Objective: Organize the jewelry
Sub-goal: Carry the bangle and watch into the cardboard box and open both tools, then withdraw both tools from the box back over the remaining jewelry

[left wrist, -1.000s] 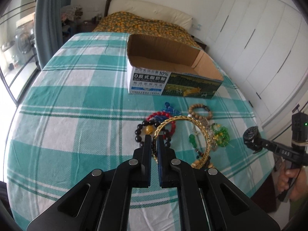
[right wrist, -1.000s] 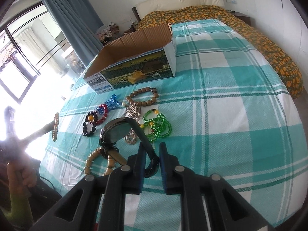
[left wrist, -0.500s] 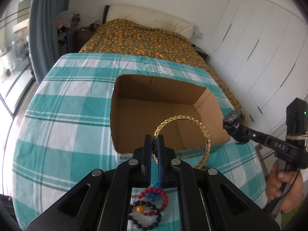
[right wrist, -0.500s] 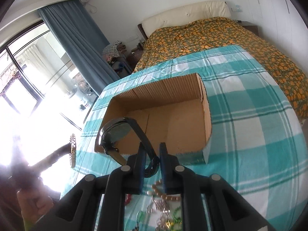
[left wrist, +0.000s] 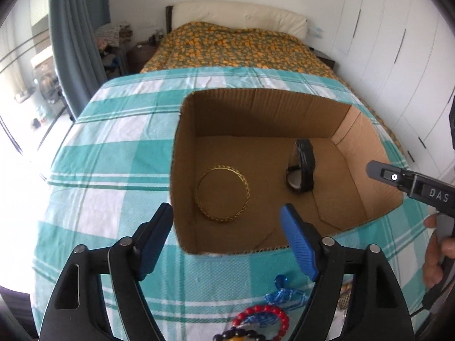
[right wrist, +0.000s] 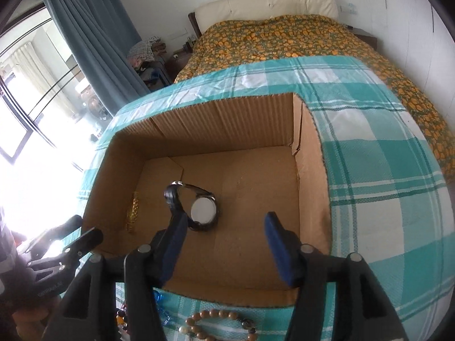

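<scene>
An open cardboard box (left wrist: 366, 153) (right wrist: 310, 170) stands on the teal checked cloth. A gold bangle (left wrist: 222, 197) lies flat on its floor at the left; it shows edge-on in the right wrist view (right wrist: 133, 211). A black watch (left wrist: 301, 169) (right wrist: 200, 209) lies in the box to the right of it. My left gripper (left wrist: 227, 223) is open and empty over the box's near edge. My right gripper (right wrist: 226, 231) is open and empty above the box, just over the watch.
Loose jewelry lies on the cloth in front of the box: a red bead bracelet (left wrist: 264, 315), a blue piece (left wrist: 284, 294) and a wooden bead bracelet (right wrist: 219, 324). A bed with an orange-patterned cover (left wrist: 236, 48) stands behind the table. White wardrobes line the right wall.
Both grippers have opened. The gold bangle dropped from my left gripper and the watch from my right gripper onto the box floor. Both grippers moved further over the box.
</scene>
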A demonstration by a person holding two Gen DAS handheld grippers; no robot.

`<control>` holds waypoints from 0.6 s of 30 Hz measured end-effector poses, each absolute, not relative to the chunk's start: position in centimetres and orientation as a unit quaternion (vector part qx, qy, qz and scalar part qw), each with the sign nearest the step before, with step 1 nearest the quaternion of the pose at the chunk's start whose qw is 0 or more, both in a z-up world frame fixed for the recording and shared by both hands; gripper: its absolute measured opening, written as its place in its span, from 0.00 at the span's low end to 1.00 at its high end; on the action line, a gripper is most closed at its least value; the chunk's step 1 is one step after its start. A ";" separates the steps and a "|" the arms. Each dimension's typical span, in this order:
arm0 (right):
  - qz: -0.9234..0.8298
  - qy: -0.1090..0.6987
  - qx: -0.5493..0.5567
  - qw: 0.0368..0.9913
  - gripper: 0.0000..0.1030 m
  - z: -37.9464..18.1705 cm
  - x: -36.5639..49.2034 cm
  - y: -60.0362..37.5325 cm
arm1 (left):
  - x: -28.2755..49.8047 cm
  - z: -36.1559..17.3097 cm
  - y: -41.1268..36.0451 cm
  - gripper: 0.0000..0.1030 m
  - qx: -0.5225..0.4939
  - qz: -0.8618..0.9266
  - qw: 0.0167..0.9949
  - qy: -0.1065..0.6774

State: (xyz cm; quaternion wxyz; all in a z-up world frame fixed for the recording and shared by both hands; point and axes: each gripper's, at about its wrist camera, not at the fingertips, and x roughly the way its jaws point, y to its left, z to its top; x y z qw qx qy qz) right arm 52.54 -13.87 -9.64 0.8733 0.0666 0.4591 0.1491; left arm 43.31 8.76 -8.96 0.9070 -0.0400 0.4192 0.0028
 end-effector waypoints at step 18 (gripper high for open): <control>0.087 0.395 -0.079 0.911 0.71 -13.7 25.2 -20.6 | 19.4 -9.0 10.3 0.97 -0.031 0.021 0.910 0.413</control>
